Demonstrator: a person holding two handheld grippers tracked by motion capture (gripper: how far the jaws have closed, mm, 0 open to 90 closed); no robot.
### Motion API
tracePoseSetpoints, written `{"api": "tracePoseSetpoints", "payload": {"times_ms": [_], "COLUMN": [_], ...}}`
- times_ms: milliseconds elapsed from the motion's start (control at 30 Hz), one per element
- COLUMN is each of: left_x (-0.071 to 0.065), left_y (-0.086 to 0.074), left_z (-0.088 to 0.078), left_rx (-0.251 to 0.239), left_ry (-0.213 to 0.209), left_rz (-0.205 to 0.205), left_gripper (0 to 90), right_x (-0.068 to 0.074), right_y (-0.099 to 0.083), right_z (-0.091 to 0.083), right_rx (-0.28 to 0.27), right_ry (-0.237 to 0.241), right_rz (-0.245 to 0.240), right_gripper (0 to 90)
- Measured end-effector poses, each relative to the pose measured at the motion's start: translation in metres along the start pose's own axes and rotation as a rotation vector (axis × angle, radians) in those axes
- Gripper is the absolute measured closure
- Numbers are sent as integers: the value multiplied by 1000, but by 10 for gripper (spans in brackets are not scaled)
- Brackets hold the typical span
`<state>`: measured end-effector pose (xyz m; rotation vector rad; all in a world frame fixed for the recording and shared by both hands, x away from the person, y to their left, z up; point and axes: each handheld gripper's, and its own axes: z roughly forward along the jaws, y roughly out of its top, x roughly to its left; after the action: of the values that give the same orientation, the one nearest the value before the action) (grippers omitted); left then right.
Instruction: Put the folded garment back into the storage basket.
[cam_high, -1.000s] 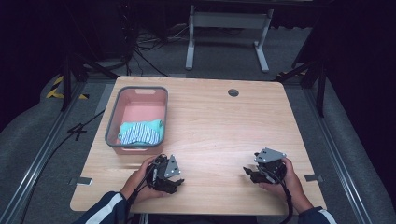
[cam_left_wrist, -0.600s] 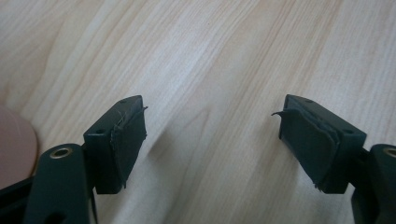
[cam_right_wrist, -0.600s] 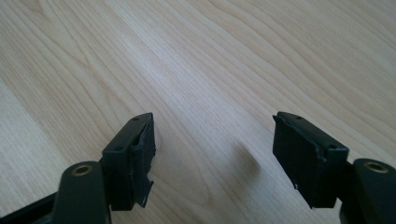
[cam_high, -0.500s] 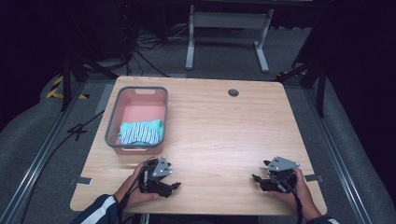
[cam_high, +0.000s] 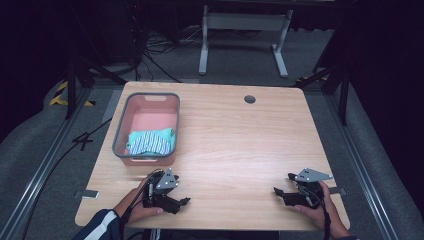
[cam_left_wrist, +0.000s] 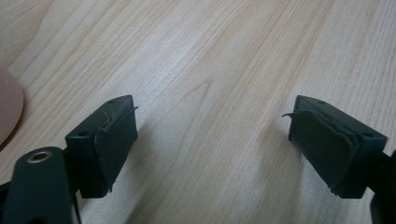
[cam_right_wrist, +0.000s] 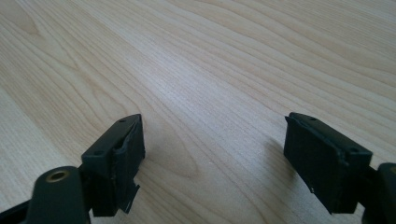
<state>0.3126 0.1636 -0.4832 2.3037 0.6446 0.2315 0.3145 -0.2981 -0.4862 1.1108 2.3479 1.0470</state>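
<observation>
Cloth: striped folded piece (cam_high: 150, 141) lying inside pink basket (cam_high: 120, 131) at worktop (cam_high: 240, 145) left, likely stowing done. You are resting left hand-held gripper (cam_high: 172, 195) and right hand-held gripper (cam_high: 285, 192) near front edge, jaws spread wide, gripping nothing. Nothing evidently remaining.

Matt pale wood-grain table (cam_high: 235, 135), seemingly plastic pink tub (cam_high: 148, 114), striped cloth (cam_high: 150, 141), worn rubbery claw pads (cam_left_wrist: 114, 144)
</observation>
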Motion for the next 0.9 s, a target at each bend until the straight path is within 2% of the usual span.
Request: {"api": "tracePoseSetpoints", "payload": {"times_ms": [900], "left_x": [2], "left_y": [4], "left_z": [4], "left_rx": [16], "left_ry": [-13], "left_rz": [17], "left_gripper": [93], "right_x": [0], "right_y": [0], "right_z": [0], "right_rx": [1], "right_ry": [0], "right_rz": [-7], "right_gripper": [206]}}
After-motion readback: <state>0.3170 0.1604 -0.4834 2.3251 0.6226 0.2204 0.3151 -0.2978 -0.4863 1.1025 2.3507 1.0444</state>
